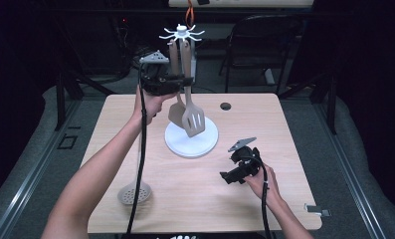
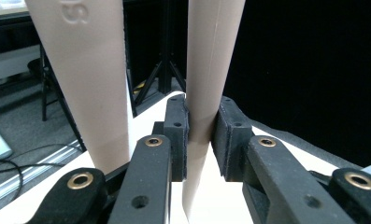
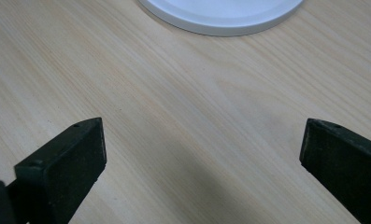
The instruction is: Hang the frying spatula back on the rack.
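A round perforated skimmer point(image 1: 134, 192) lay flat near the front left edge of the table point(image 1: 264, 124). A small grommet hole point(image 1: 226, 106) sat in the tabletop toward the far side. Beyond the table stood a dark chair point(image 1: 262, 37), and a small metal clip point(image 1: 316, 209) lay at the front right corner.

Bare forearms, black left gripper point(image 1: 181, 78) and right gripper point(image 1: 226, 176) with brass-ringed screws, grey three-cornered plates, trailing black cables.
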A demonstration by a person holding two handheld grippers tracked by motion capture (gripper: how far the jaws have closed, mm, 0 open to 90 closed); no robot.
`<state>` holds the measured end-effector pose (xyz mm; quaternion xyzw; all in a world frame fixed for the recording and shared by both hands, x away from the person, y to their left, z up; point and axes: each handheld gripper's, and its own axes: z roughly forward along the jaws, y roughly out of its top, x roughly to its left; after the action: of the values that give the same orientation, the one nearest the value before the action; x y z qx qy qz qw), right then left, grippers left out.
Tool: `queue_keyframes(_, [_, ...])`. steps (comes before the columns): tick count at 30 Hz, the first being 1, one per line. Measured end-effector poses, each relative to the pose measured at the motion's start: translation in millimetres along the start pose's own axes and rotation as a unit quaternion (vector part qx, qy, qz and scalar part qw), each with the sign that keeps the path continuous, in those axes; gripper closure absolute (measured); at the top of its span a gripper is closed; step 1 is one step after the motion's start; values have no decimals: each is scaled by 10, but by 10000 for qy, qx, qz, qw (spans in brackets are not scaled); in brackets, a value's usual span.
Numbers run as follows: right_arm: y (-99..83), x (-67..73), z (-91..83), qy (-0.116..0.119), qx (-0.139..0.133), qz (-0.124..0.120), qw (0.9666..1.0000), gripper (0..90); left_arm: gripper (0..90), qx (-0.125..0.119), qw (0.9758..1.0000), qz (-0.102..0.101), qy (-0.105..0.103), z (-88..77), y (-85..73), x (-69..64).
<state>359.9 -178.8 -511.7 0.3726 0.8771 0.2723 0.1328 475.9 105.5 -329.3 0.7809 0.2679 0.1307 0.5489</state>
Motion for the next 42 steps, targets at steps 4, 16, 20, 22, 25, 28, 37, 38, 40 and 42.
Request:
queue_keyframes(4, [0, 0, 1, -33, 23, -21, 10000, 4, 766, -28, 10000, -21, 3, 12, 0, 0])
queue_keyframes(16, [0, -1, -1, -25, 62, -47, 10000, 5, 760, -66, 9999, -92, 9, 5, -14, 32])
queue_keyframes(20, [1, 5, 3, -18, 49, -36, 10000, 5, 756, -103, 9999, -124, 6, 3, -29, 46])
queue_keyframes(22, [0, 4, 3, -13, 46, -33, 10000, 5, 756, -106, 9999, -125, 24, -1, -30, 48])
queue_keyframes(25, [1, 5, 4, -30, 65, -48, 10000, 7, 754, -136, 9997, -214, 3, -3, -42, 55])
queue_keyframes(28, [2, 9, 5, -22, 69, -60, 10000, 7, 754, -131, 9997, -218, 2, -2, -46, 60])
queue_keyframes(37, [2, 13, 10, -26, 79, -67, 9999, 7, 749, -158, 9994, -294, 42, -2, -64, 85])
queue_keyframes(38, [2, 18, 13, 5, 54, -45, 10000, 7, 749, -151, 9994, -298, 51, -3, -66, 88])
queue_keyframes(40, [3, 18, 12, -36, 82, -78, 9999, 8, 749, -154, 9994, -300, 50, -2, -75, 94])
queue_keyframes(42, [3, 17, 11, -40, 88, -75, 9999, 13, 749, -160, 9994, -299, 73, 2, -84, 91])
